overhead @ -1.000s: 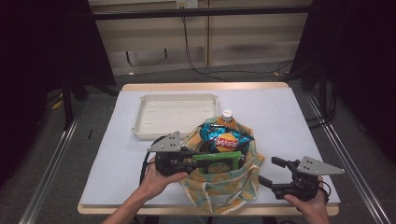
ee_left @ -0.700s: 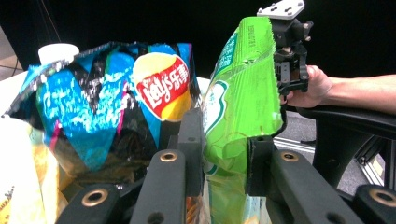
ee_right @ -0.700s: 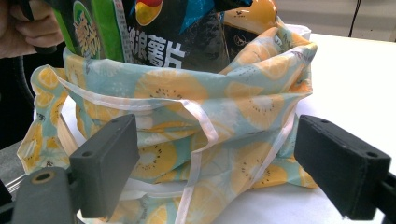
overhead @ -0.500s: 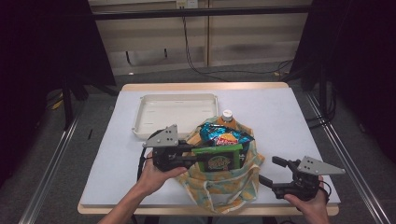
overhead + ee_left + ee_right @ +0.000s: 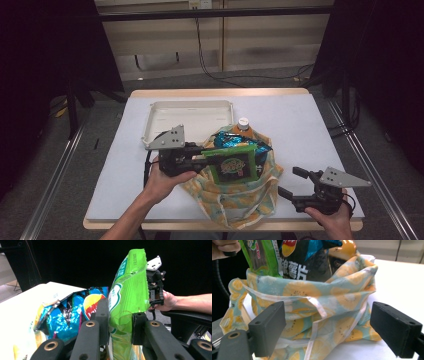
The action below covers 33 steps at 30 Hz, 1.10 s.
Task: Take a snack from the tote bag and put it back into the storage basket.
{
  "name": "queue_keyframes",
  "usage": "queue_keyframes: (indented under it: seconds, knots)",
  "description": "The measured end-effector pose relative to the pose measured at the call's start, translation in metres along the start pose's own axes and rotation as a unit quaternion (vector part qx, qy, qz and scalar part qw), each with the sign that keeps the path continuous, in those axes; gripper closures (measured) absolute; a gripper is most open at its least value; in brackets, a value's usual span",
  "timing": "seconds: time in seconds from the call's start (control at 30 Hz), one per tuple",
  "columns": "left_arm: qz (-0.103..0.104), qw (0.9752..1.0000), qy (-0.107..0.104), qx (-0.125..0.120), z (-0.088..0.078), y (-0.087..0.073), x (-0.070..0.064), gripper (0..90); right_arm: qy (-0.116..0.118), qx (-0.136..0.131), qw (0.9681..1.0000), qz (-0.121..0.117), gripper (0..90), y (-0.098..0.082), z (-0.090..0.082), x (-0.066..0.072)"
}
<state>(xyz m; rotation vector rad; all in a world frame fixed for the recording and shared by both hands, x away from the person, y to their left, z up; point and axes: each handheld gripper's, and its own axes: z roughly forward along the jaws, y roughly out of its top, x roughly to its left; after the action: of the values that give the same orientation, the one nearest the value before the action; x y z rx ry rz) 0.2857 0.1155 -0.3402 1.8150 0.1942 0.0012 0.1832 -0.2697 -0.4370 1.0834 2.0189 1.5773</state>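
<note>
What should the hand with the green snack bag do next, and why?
Probably lift a bit more, then carry it over to the white tray. The left gripper is clamped on the green snack bag, whose lower end sits in the fruit-print tote bag beside a blue chip bag. The right gripper waits open beside the tote.

Bottle (image 5: pixel 243 125) body hidden behind blue bag (image 5: pixel 235 140).
</note>
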Motion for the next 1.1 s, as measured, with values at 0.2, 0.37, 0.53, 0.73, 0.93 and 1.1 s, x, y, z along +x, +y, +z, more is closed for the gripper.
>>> queue_keyframes:
  seconds: [0.2,0.37,0.53,0.73,0.93,1.1]
  knots:
    - [-0.001,1.0000,-0.004,-0.004,-0.007,0.008,0.002,74.4,-0.001,-0.003,1.0000,0.003,12.2,0.000,-0.001,-0.001]
    - [-0.004,1.0000,0.001,0.000,-0.016,0.013,0.006,74.3,0.006,-0.002,1.0000,0.002,11.0,0.000,0.000,0.000]
    - [-0.008,0.9998,0.003,-0.017,-0.027,0.017,0.008,74.3,-0.004,-0.008,0.9999,0.005,9.2,0.000,-0.002,-0.002]
    - [-0.006,0.9997,0.011,-0.020,-0.042,0.019,0.012,74.3,-0.005,-0.011,0.9999,0.009,7.2,0.001,-0.002,-0.003]
    - [-0.002,0.9994,0.024,-0.026,-0.059,0.019,0.022,74.3,-0.011,-0.010,0.9998,0.014,5.1,0.001,-0.001,-0.004]
    - [-0.018,0.9986,0.037,-0.032,-0.072,0.012,0.031,74.4,-0.013,-0.009,0.9998,0.014,4.7,0.001,-0.001,-0.004]
